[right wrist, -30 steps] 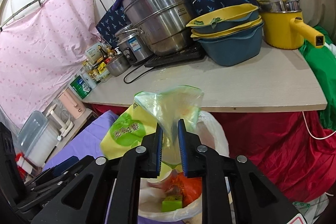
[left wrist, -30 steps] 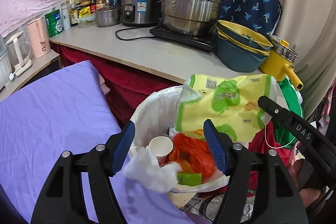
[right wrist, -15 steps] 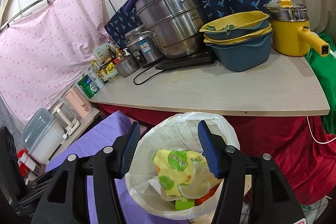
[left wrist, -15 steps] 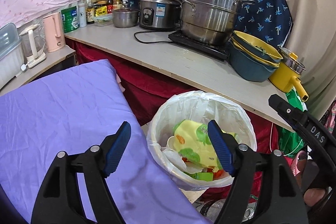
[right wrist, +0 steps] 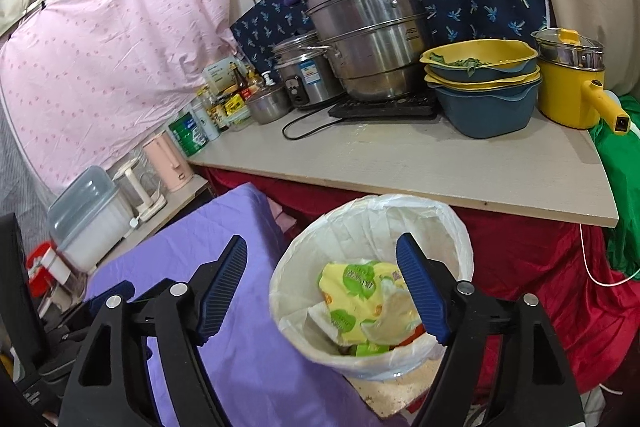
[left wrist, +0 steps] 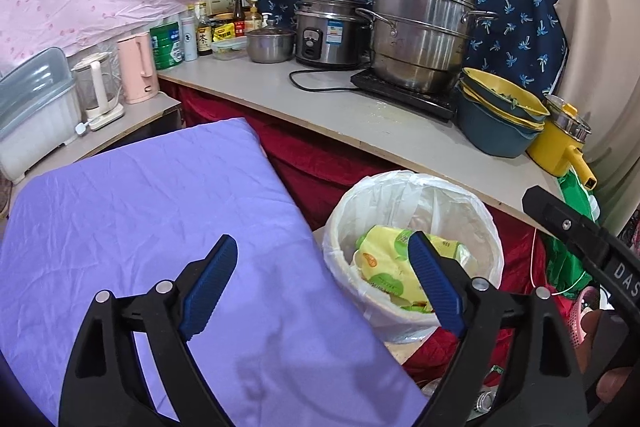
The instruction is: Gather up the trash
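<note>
A round trash bin with a white liner (left wrist: 416,183) (right wrist: 372,205) stands on the floor beside the purple table. A yellow-green snack bag (left wrist: 384,267) (right wrist: 356,291) lies on top of the other trash inside it. My left gripper (left wrist: 320,287) is open and empty, above the purple cloth and the bin's left rim. My right gripper (right wrist: 320,287) is open and empty, above the bin; its black body also shows at the right edge of the left wrist view (left wrist: 580,235).
A purple cloth (left wrist: 140,219) covers the table at the left. A wooden counter (right wrist: 420,163) behind the bin holds steel pots (right wrist: 368,31), stacked basins (right wrist: 484,83), a yellow pot (right wrist: 568,83) and bottles. Red cloth (right wrist: 540,259) hangs below the counter.
My right gripper opened and dropped the yellow-green snack bag into the bin. Both grippers then drew back and up, away from the bin.
</note>
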